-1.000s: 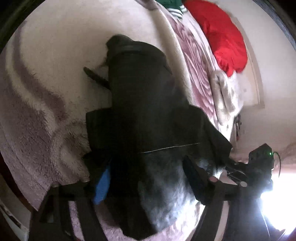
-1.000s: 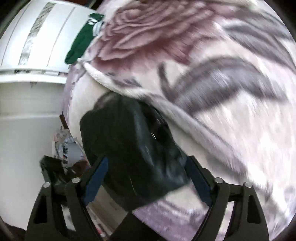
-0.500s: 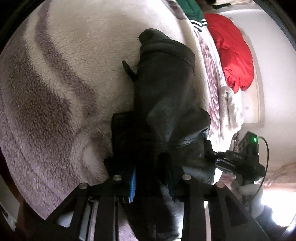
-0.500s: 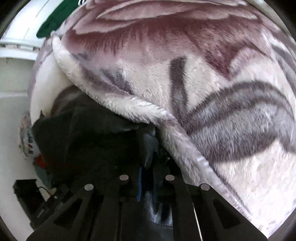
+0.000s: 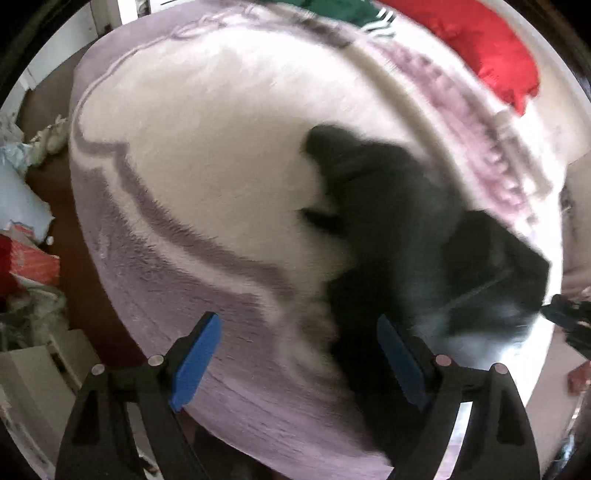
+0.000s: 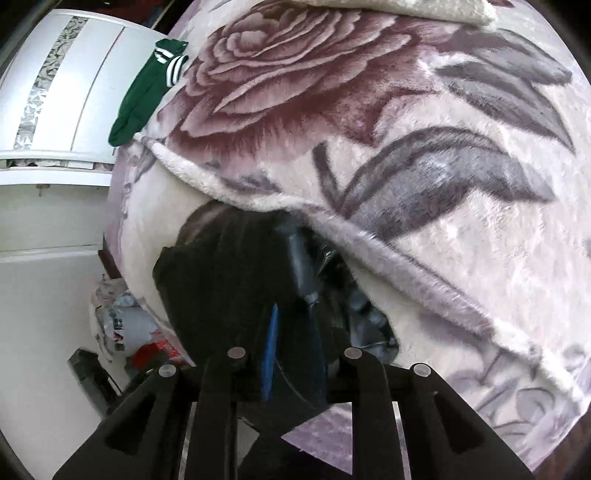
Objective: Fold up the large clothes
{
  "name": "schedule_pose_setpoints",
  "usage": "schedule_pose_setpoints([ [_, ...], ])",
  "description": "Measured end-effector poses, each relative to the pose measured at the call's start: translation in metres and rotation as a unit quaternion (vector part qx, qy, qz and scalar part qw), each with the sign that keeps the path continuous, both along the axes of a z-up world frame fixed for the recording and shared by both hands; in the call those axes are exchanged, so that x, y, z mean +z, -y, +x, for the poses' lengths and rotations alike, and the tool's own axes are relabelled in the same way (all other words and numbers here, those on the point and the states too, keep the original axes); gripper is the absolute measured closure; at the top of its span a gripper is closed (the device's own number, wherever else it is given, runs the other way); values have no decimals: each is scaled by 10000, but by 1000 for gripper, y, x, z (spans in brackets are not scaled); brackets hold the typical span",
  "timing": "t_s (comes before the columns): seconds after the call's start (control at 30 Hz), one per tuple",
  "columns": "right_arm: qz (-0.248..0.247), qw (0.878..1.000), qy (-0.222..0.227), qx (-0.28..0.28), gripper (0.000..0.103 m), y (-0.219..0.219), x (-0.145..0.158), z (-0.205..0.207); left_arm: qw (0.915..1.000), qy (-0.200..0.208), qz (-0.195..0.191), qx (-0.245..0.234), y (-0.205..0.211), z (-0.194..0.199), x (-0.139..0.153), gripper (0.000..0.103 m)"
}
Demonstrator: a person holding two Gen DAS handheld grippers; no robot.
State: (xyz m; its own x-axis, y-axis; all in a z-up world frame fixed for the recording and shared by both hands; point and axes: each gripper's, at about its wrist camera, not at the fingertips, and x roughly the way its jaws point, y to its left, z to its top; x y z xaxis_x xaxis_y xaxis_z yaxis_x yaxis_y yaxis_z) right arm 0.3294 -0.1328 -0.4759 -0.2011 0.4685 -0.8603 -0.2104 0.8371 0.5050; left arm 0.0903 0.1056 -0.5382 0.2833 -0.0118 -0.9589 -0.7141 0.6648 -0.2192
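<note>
Black leather jacket (image 5: 399,229) lies on the fluffy floral blanket (image 5: 221,177), red garment (image 5: 491,48) and green striped garment (image 5: 343,11) behind it.

The blanket (image 6: 424,122) is cream with a large mauve rose and grey-purple leaves; seen from the left wrist, the blanket (image 5: 207,177) shows cream with lilac bands. On the blanket lies a black jacket (image 5: 391,206), glossy black in the right view (image 6: 236,280). At the blanket's far edge sit a green garment with white stripes (image 6: 147,88) and a red garment (image 5: 487,48). Beyond the blanket stands a white wardrobe (image 6: 66,92). The gripper pads (image 5: 195,365) are blue.
</note>
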Motion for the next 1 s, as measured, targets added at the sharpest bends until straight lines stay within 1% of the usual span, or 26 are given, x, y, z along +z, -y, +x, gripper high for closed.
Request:
schedule_pose_setpoints([
  [0.07, -238, 9997, 38, 88, 84, -13, -19, -5, 9997, -189, -145, -24, -6, 1, -22, 17],
  [0.1, -440, 9989, 131, 123, 86, -17, -31, -7, 9991, -363, -220, -63, -10, 3, -35, 17],
  [0.17, -865, 9961, 151, 79, 90, -25, -55, -5, 9973, -579, -434, -121, -16, 7, -56, 17],
  [0.2, -944, 9955, 116, 30, 90, -28, -61, -3, 9972, -555, -466, -158, -18, 8, -61, 9],
  [0.23, -1038, 9945, 96, 59, 90, -32, -66, -1, 9973, -442, -561, -146, -21, 9, -65, 2],
  [0.27, -1149, 9932, 88, 157, 90, -38, -70, 1, 9972, -350, -655, -97, -23, 8, -68, 0],
  [0.3, -1250, 9919, 67, 230, 90, -43, -73, 2, 9973, -302, -666, -77, -23, 7, -69, 0],
  [0.4, -1487, 9884, -28, 312, 90, -53, -85, 8, 9990, -177, -404, -17, -14, 2, -69, 0],
  [0.5, -1771, 9833, 2, 421, 90, -66, -93, 10, 9988, -273, -415, -40, -12, 3, -70, 0],
  [0.53, -1878, 9812, 57, 434, 90, -70, -93, 10, 9982, -337, -490, -64, -13, 5, -69, 0],
  [0.6, -1960, 9799, 77, 353, 90, -72, -87, 9, 9955, -507, -795, -104, -19, 11, -66, 0],
  [0.67, -1897, 9816, 40, 200, 90, -67, -71, 7, 9922, -423, -1172, 36, -26, 7, -56, 1],
  [0.7, -1776, 9841, -2, 87, 89, -60, -63, 6, 9907, -361, -1307, 69, -28, 4, -52, 1],
  [0.73, -1563, 9876, -61, -99, 83, -51, -55, 5, 9888, -276, -1463, 71, -30, 2, -49, 1],
  [0.77, -1105, 9926, -142, -489, 64, -34, -42, 0, 9872, -246, -1577, 37, -30, 1, -47, 1],
  [0.8, -733, 9938, -198, -814, 52, -20, -34, -5, 9867, -300, -1595, 9, -29, 0, -46, 1],
  [0.83, -347, 9917, -287, -1205, 30, -2, -26, -14, 9861, -344, -1624, 20, -28, 0, -44, 1],
  [0.87, -115, 9867, -383, -1575, 17, 16, -23, -26, 9851, -360, -1680, 66, -28, -3, -41, 1],
  [0.9, 8, 9814, -471, -1860, 16, 29, -22, -38, 9835, -275, -1784, 130, -28, -7, -37, 1],
  [0.97, 287, 9635, -768, -2550, 16, 62, -30, -73, 9818, -207, -1877, 203, -28, -11, -28, 1],
  [1.0, 348, 9551, -900, -2801, 16, 70, -34, -89, 9813, -207, -1908, 175, -27, -15, -27, 1],
])
